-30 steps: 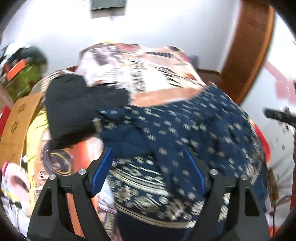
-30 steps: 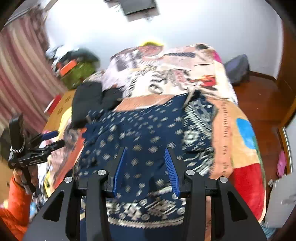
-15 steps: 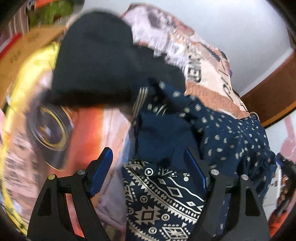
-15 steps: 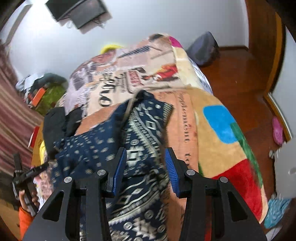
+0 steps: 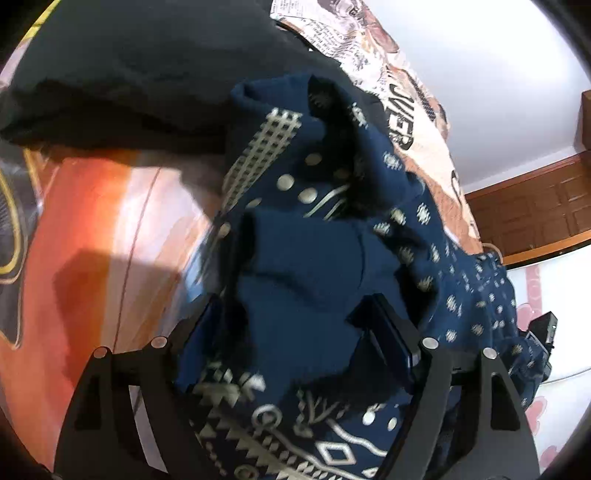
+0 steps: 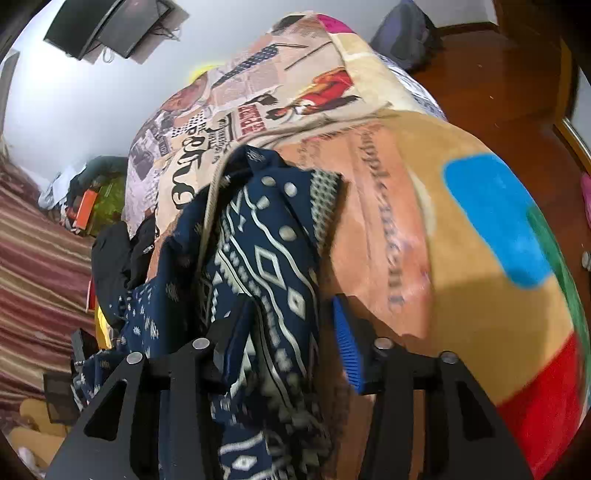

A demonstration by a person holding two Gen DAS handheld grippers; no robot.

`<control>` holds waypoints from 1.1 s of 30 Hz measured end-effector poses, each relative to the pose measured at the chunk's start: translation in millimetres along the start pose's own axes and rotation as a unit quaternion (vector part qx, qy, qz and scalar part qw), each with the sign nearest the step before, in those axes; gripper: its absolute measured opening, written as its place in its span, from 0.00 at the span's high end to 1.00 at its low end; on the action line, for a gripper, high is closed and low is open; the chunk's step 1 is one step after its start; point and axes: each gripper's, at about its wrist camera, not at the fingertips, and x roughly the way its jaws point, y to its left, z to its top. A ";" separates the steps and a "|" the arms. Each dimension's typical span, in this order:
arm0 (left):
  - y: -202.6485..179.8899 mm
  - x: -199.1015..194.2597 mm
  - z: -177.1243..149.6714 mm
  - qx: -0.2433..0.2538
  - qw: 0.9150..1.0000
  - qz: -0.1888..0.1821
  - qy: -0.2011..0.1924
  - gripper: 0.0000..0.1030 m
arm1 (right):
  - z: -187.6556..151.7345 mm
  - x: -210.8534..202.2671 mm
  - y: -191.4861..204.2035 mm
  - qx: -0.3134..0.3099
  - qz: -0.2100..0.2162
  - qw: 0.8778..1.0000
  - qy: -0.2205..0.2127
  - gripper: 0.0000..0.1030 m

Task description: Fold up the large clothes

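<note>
Navy cloth with a cream geometric print fills the near part of both my views, one garment [image 5: 306, 266] as far as I can count, bunched up on the bed. From the left wrist camera my left gripper [image 5: 295, 332] has its two fingers spread wide with a plain navy fold lying between them; I can't see the pads pressing on it, so I'd call it released. On the right side, my right gripper [image 6: 291, 332] has just been opening its jaws: the patterned hem of the garment [image 6: 266, 266] hangs against the left finger, while the ribbed blue pad [image 6: 347, 350] on the other finger stands clear of the cloth with a gap between. So that one is not clamping anything either.

Past the navy piece there's one black garment [image 5: 147, 62], lying just behind it and touching it at the left wrist view's top. Under everything is one blanket [image 6: 461, 229] with a collage print: a blue patch, a red patch, a green strip, and newspaper-style panels. There's writing all over it but I can't honestly read it; one line of script runs along the peach panel, and big dark letters sit further back, too warped to spell out.

Farthest off in the right view: one dark screen [image 6: 107, 26] mounted on the white wall, and one dark bag [image 6: 402, 33] on the wooden floor.
</note>
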 end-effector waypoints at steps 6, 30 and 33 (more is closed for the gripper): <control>-12.9 -3.2 3.8 0.019 1.000 0.006 -0.019 0.44 | 5.5 6.9 12.0 -0.025 -0.016 1.000 -0.009 0.48; -184.5 -145.6 20.5 0.249 0.944 0.064 -0.206 0.86 | 36.4 -77.3 138.6 -0.162 0.017 0.973 -0.163 0.87; -189.0 -146.5 40.1 0.252 0.940 0.073 -0.219 0.86 | 52.3 -77.4 148.8 -0.170 0.010 0.968 -0.183 0.87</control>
